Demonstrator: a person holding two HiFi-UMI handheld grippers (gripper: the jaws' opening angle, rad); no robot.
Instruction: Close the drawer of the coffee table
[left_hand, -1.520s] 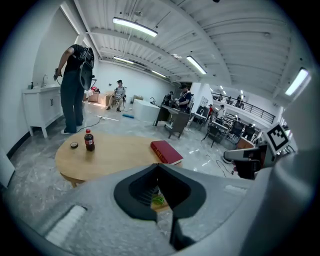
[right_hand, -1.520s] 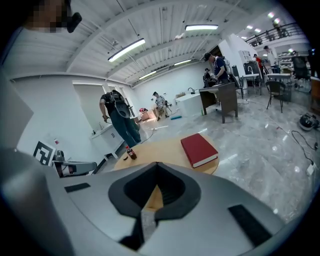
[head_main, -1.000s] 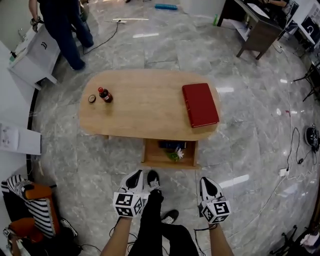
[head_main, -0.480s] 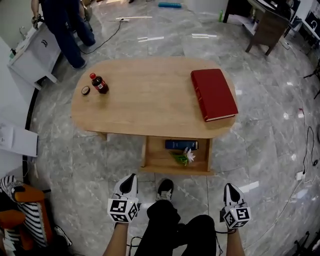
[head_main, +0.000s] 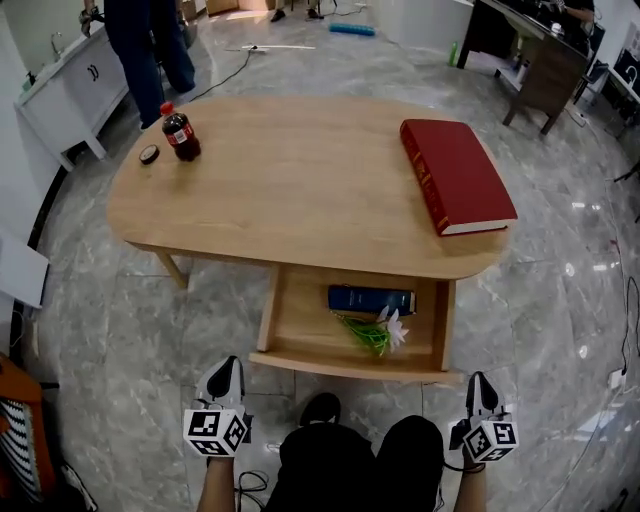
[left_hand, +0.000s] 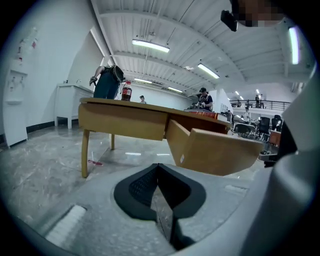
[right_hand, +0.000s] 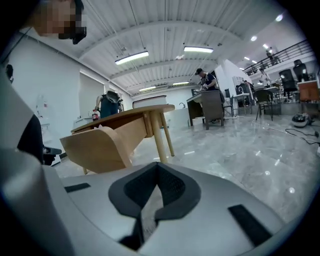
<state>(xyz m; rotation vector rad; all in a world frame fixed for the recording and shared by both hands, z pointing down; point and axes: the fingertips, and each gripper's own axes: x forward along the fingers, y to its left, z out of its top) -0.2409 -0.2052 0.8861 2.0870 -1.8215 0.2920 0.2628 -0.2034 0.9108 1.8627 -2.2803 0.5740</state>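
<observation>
The oval wooden coffee table has its drawer pulled out toward me. Inside lie a dark blue box and a white flower with green stems. My left gripper hovers below the drawer's left front corner, jaws shut and empty. My right gripper sits just past the drawer's right front corner, also shut and empty. Neither touches the drawer. In the left gripper view the drawer front lies ahead to the right of the left gripper. In the right gripper view the drawer is to the left of the right gripper.
On the tabletop lie a red book at the right, a cola bottle and its cap at the far left. A person stands beyond the table beside a white cabinet. My knees are below the drawer.
The table and its open drawer have grown larger and closer in view. Both grippers now sit lower and wider apart, flanking the drawer front. The drawer stays open.
</observation>
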